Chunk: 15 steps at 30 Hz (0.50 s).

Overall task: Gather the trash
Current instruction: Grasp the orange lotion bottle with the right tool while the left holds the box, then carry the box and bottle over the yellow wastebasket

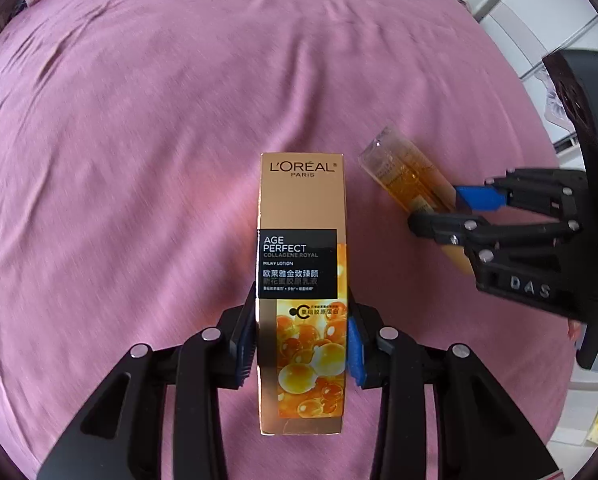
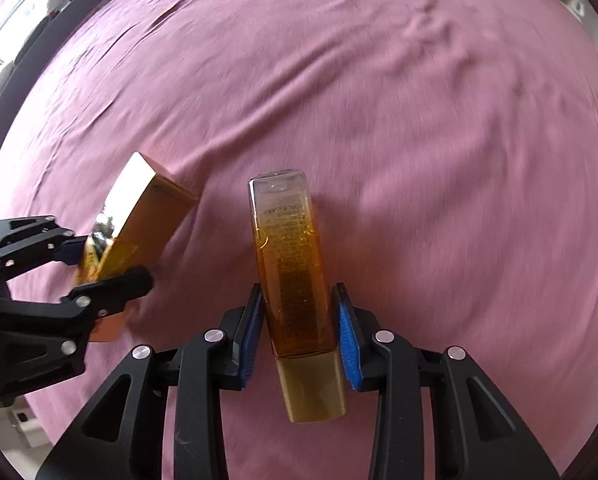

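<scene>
Left camera: your left gripper (image 1: 303, 344) is squeezing the gold box (image 1: 302, 280) over the pink bed cover (image 1: 139, 160). Right camera: your right gripper (image 2: 299, 336) is pinching the amber bottle (image 2: 295, 272), the box (image 2: 135, 216) beside it.

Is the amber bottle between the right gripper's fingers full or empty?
Cannot tell. The amber bottle has tinted clear walls and no liquid line shows. Its gold cap is on, so it is shut.

Bedroom — wide bed (image 1: 179, 120), pink sheet (image 2: 419, 120)
</scene>
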### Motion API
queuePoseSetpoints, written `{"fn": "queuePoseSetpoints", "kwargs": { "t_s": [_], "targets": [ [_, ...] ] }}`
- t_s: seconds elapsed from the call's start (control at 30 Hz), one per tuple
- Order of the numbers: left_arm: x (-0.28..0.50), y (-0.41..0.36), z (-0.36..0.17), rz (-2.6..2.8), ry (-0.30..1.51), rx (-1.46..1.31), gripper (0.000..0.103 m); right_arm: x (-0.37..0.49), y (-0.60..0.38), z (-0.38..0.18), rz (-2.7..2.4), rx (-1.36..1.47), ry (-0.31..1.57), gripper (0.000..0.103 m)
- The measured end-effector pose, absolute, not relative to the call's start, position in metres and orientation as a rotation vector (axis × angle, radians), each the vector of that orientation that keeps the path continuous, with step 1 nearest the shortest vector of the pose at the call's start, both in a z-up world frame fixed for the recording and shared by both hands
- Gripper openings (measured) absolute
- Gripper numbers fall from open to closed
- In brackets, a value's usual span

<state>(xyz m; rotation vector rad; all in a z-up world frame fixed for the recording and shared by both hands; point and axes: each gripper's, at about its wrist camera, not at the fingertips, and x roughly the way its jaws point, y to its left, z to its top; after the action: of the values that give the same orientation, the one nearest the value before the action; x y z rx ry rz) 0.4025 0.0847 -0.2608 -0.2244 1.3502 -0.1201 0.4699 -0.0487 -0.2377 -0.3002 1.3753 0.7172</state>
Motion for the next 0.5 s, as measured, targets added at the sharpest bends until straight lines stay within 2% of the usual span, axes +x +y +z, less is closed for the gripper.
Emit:
{"fn": "queuePoseSetpoints", "kwargs": {
  "t_s": [0.5],
  "targets": [
    [0.272,0.006,-0.242,-0.178,1.428,-0.299,0.037,0.324,-0.132,-0.192,0.66,-0.022,1.495,0.033]
  ]
}}
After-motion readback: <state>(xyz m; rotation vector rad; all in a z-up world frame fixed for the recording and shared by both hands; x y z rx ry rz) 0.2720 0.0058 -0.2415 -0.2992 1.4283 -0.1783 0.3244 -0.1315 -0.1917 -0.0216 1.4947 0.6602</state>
